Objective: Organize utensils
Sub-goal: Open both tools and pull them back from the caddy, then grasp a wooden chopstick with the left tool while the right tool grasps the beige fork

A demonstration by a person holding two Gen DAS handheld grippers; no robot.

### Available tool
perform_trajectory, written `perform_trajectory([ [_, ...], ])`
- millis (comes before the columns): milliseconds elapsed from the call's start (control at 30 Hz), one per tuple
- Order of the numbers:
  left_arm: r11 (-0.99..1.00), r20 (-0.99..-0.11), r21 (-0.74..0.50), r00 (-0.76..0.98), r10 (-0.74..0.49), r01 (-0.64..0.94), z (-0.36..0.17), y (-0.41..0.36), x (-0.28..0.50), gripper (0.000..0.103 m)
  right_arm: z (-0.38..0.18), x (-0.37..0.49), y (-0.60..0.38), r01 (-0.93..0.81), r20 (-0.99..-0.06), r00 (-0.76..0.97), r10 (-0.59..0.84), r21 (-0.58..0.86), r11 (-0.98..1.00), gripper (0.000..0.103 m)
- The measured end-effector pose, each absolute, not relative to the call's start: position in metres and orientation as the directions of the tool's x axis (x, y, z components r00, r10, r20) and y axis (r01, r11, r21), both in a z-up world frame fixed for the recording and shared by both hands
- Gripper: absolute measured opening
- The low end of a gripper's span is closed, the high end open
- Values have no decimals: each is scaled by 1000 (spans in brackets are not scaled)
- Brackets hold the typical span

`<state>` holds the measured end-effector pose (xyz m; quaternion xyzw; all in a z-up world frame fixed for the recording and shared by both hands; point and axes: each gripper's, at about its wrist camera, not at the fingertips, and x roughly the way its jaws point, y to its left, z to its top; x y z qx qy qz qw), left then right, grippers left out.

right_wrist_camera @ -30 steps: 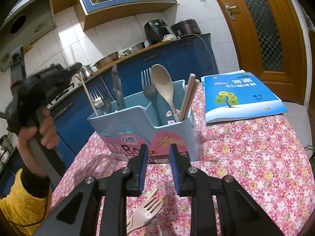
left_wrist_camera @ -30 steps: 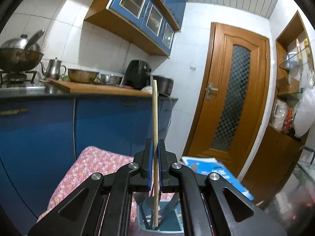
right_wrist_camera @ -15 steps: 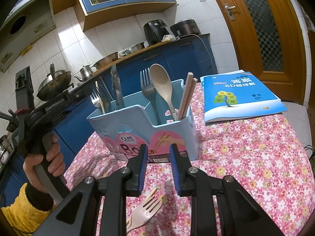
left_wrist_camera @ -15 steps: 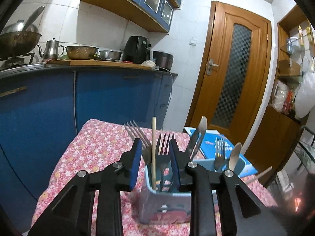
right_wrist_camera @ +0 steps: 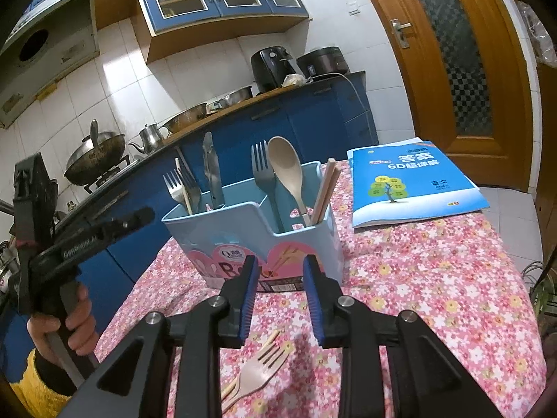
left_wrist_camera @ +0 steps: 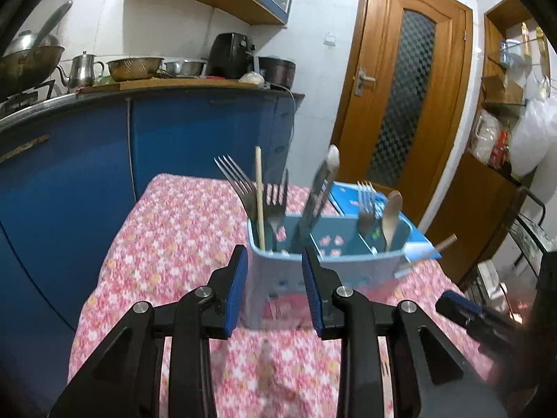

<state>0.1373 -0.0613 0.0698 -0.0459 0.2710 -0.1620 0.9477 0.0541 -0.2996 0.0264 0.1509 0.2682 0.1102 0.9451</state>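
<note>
1. Pale-blue utensil caddy [right_wrist_camera: 257, 230] on the floral tabletop [right_wrist_camera: 435, 278] already holds steel forks [right_wrist_camera: 181, 188], a single chopstick [left_wrist_camera: 259, 195], a knife, a wooden spoon [right_wrist_camera: 285, 174] and a chopstick pair.
2. A beige fork [right_wrist_camera: 259, 369] remains loose beneath the right tongs [right_wrist_camera: 280, 299].
3. Left tongs [left_wrist_camera: 275, 289] are empty and widening, angled down at the caddy.
4. Right tongs are empty and widening, tilted down over the fork.

My rig: black frames, blue pads

My left gripper [left_wrist_camera: 275, 285] and right gripper [right_wrist_camera: 281, 297] show silver screws; my sleeve [right_wrist_camera: 38, 386] is yellow.
</note>
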Motion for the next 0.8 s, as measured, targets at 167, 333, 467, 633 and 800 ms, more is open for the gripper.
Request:
perform_trajectory([
  [167, 941, -554, -159, 763, -335, 298, 64, -67, 119, 32, 31, 39, -295, -108, -496, 826, 267, 325, 939, 33],
  [333, 938, -595, -136, 731, -334, 318, 58, -73, 98, 32, 31, 24, -292, -83, -533, 808, 252, 320, 944, 35],
  [467, 934, -615, -133, 712, -340, 332, 54, -72, 85, 32, 29, 15, -288, -73, -561, 788, 252, 322, 944, 35],
  [633, 934, -638, -139, 691, -340, 330, 48, -64, 69, 32, 25, 8, -281, -66, -591, 765, 258, 326, 943, 35],
  [800, 942, -660, -130, 682, -315, 310, 41, -54, 59, 32, 20, 4, -267, -66, -628, 735, 258, 312, 948, 35],
])
